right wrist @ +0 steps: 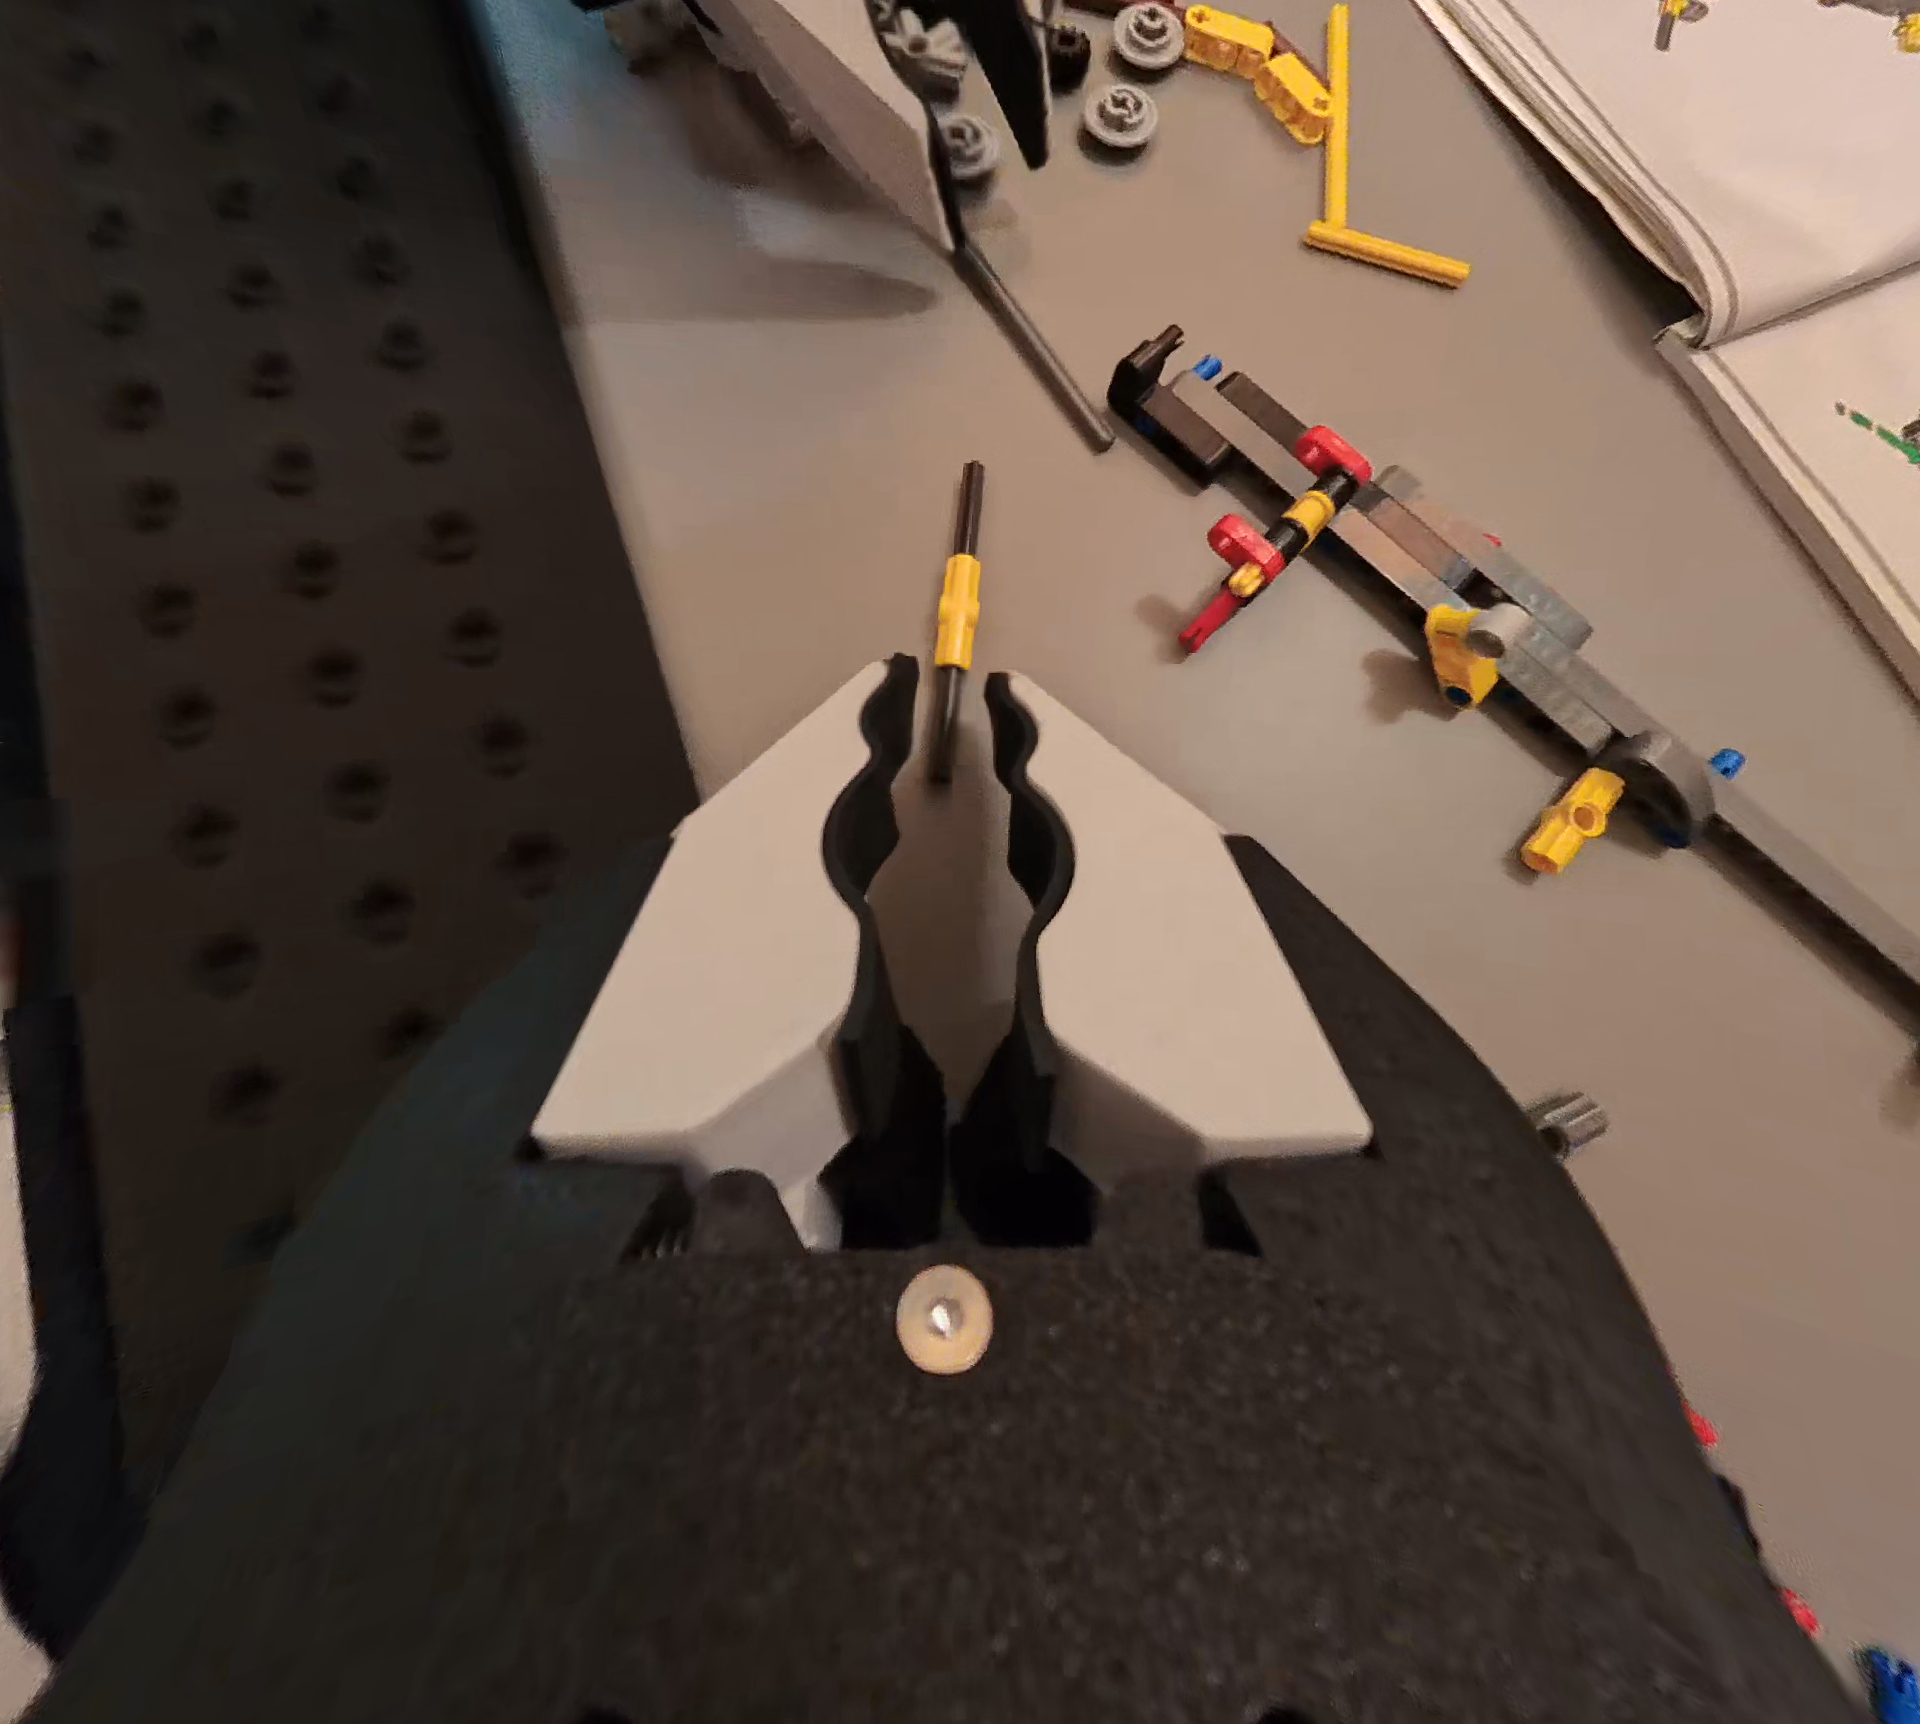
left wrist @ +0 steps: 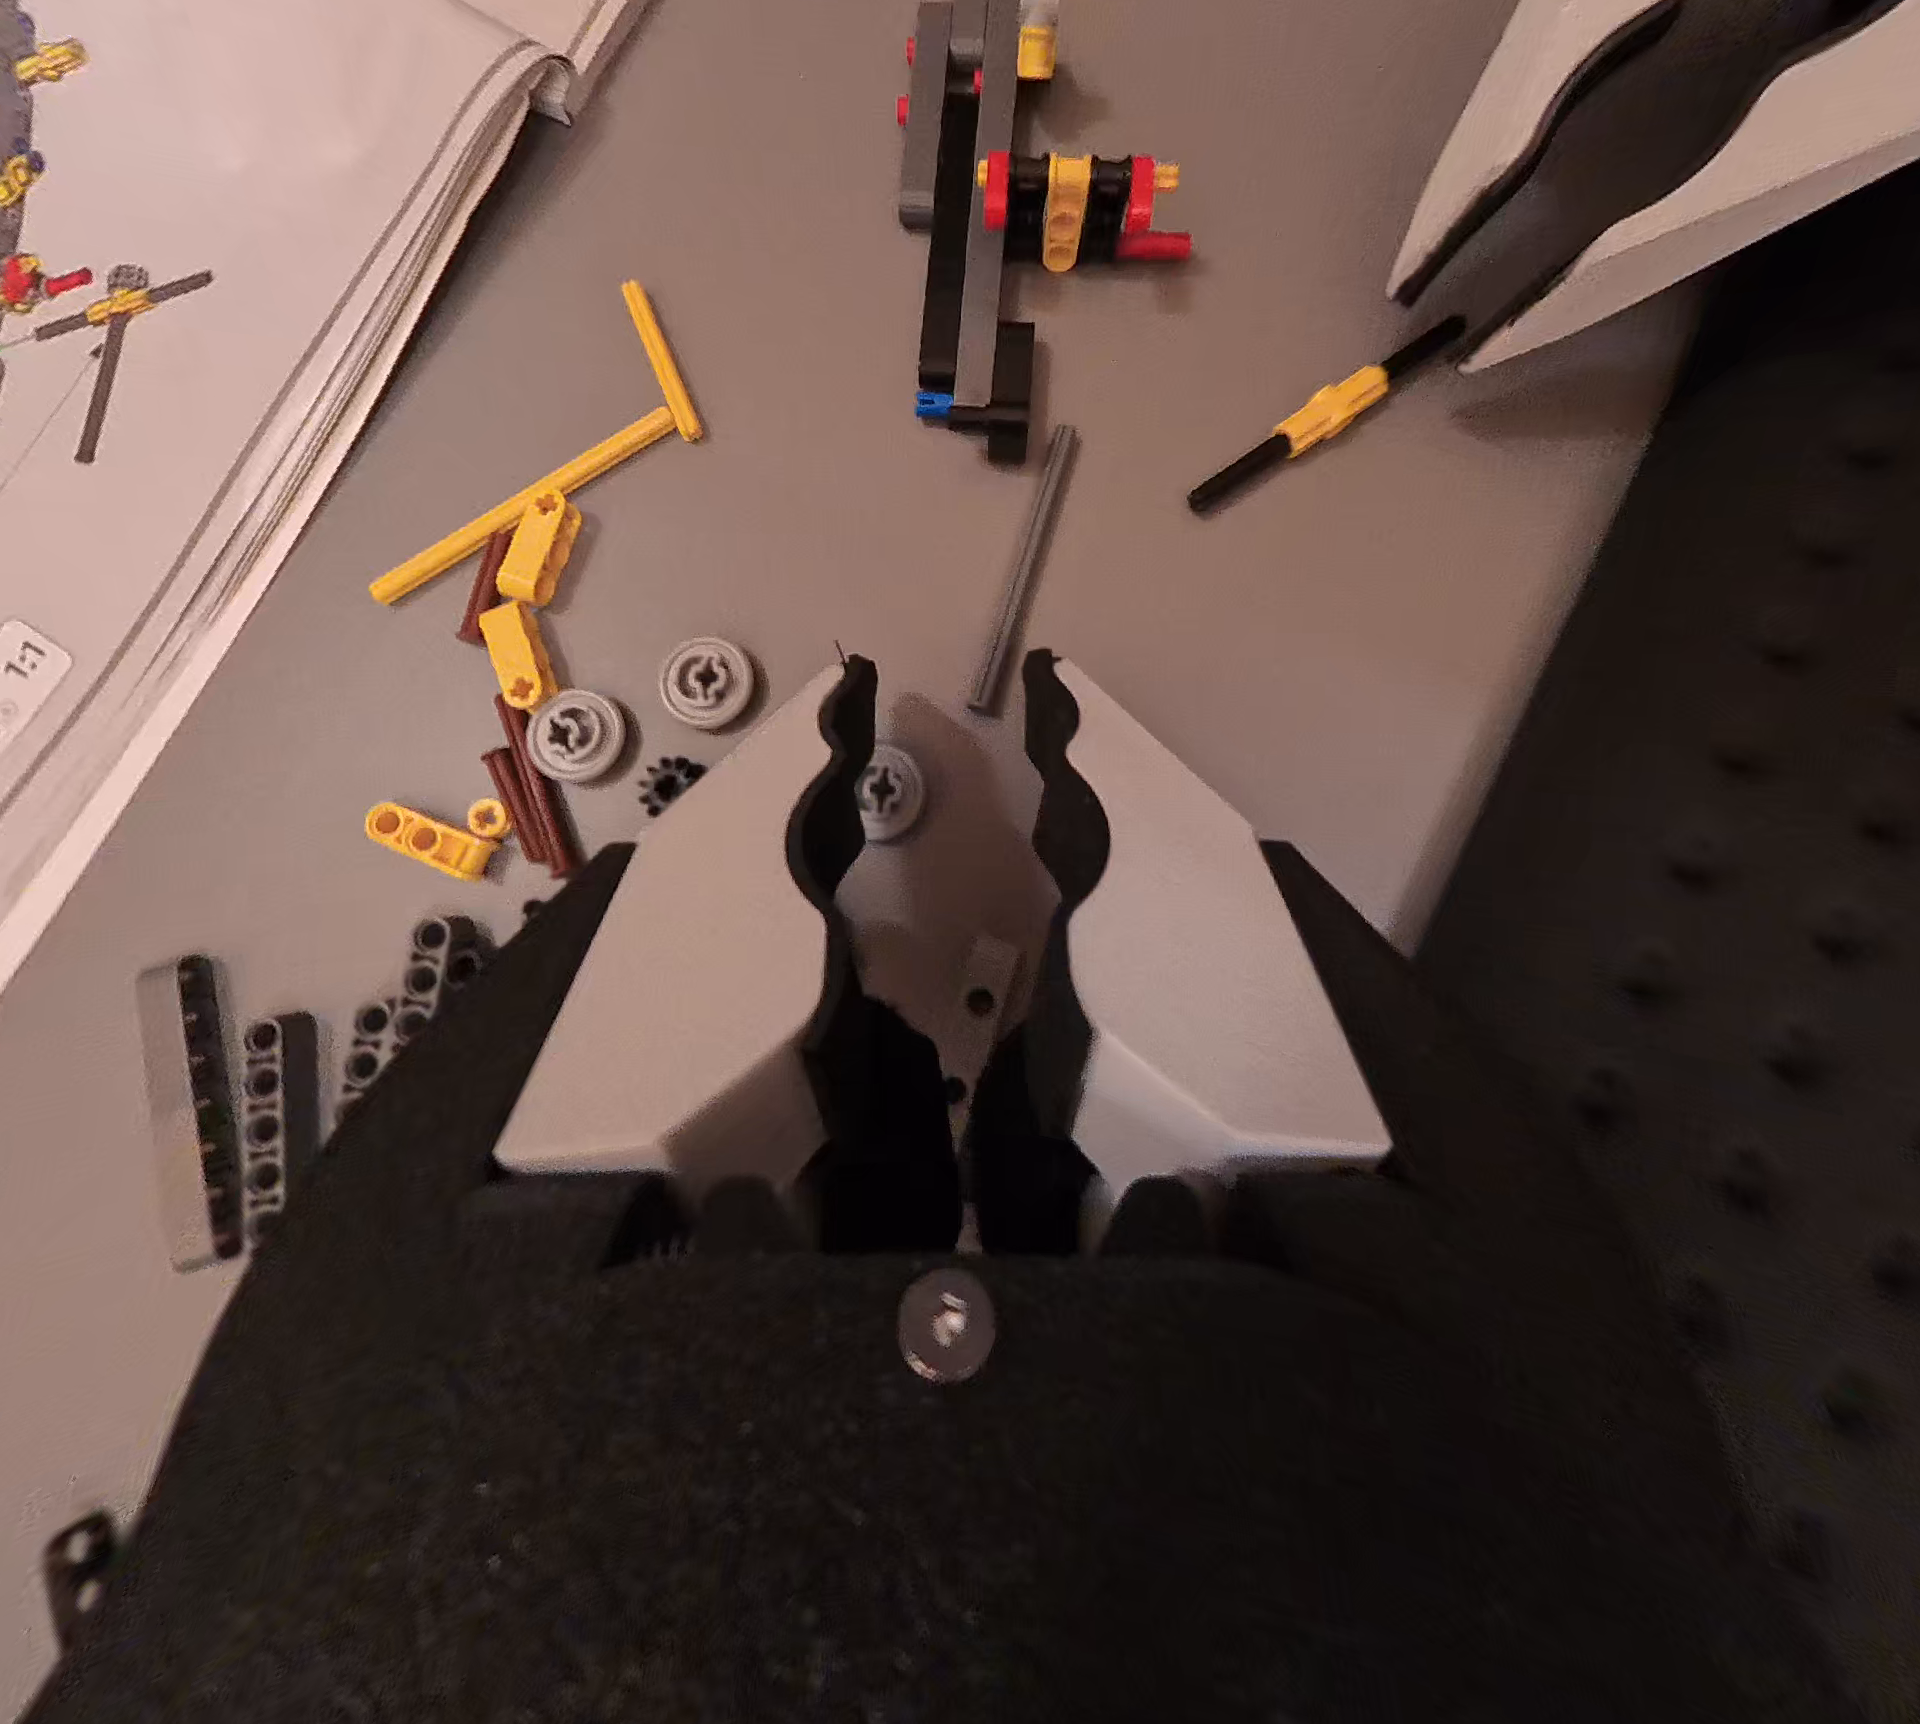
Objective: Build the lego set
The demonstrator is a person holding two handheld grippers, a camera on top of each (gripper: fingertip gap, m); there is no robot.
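Beside the instruction booklet [right wrist: 1714, 147], both tongs gape: left tongs [left wrist: 951, 687] over a grey wheel [left wrist: 888, 791], right tongs [right wrist: 951, 687] around a black axle [right wrist: 951, 635].

1. Instruction booklet [left wrist: 260, 116], at ten o'clock in the left wrist view: carries a small white scale marking at its lower edge.
2. Remaining surfaces: no legible writing found.

Dim warm indoor light, soft shadows, wide-angle bending at edges, blurred corners, sharp centre
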